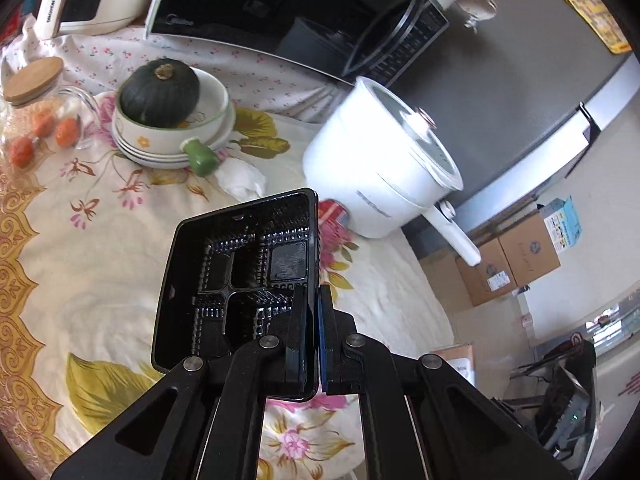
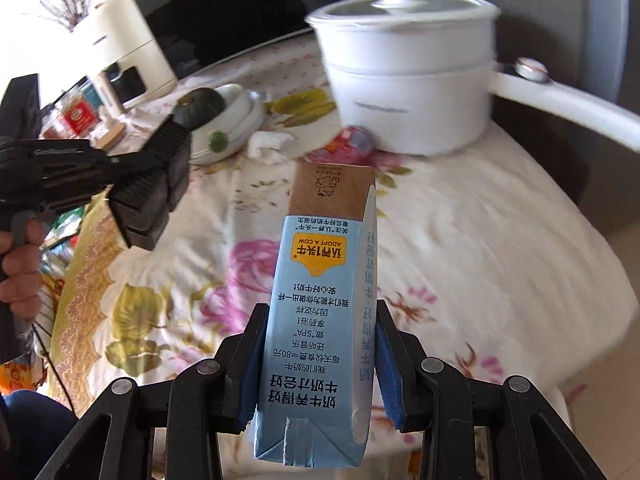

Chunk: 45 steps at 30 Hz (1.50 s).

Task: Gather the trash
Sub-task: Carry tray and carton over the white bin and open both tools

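Milk carton (image 2: 320, 320), pale blue with a brown end, stands between the pads of the right claw (image 2: 316, 364), which has just been closing and now presses on its two sides; the carton is lifted clear of the flowered cloth on the desk (image 2: 500, 248). Left claw (image 1: 314, 332) is shut on the rim of a black plastic tray (image 1: 240, 276), held tilted above the same cloth. Beyond the carton, a white electric pot (image 2: 408, 80) sits near the desk's far right edge, its long handle reaching out over it. A crumpled tissue (image 2: 268, 144) and a small red-and-pink wrapper (image 2: 352, 140) lie just left of the pot's base. Farther left of the pot, a green squash (image 1: 160, 92) rests in stacked bowls (image 1: 172, 140). Open cloth spreads in front of the pot.
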Available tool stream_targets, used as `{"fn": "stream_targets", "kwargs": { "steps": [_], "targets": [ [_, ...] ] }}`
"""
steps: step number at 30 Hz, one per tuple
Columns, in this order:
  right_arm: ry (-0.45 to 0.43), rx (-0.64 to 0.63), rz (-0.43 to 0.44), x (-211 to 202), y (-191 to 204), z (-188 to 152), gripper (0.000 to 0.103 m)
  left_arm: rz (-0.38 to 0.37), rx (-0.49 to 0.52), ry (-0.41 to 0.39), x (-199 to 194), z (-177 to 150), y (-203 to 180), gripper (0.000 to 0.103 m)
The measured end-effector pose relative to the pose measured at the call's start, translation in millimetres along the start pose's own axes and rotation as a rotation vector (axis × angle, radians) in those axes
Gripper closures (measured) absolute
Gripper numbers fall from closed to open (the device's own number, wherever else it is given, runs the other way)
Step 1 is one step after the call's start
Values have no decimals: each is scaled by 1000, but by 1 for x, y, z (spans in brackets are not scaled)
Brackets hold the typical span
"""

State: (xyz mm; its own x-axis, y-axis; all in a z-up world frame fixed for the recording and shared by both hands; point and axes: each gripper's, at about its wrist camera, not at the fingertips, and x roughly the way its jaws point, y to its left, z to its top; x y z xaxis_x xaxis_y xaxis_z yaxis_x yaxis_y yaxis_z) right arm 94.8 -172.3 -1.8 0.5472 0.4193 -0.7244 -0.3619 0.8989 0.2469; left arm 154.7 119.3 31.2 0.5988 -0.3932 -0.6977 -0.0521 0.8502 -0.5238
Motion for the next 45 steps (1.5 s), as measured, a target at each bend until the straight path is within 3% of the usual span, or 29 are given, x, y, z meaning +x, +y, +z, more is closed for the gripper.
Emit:
{"fn": "stream_targets", "kwargs": {
  "steps": [2,9,17,21,28,39,45],
  "targets": [
    [34,62,-43,-6,-24,-12,60,-36,60,22,3,-17,-27,99],
    [-23,112,-90,-53,-63,-30,60,-94,345,40,17,-81,-122,99],
    [-39,134,-134,-76,-84,-45,60,-225,478,148,45,-136,-178,99],
    [-22,178,-179,-83,-103,-52,60,-245,535,246,69,-166,-196,99],
    [65,254,-226,-80,-134,-65,59,-216,669,382,105,-219,-216,98],
    [106,208,-243,-67,-125,-65,60,-214,760,480,119,-253,-222,98],
    [136,192,-250,-59,-123,-67,60,-175,786,517,128,-266,-229,94]
  ]
}}
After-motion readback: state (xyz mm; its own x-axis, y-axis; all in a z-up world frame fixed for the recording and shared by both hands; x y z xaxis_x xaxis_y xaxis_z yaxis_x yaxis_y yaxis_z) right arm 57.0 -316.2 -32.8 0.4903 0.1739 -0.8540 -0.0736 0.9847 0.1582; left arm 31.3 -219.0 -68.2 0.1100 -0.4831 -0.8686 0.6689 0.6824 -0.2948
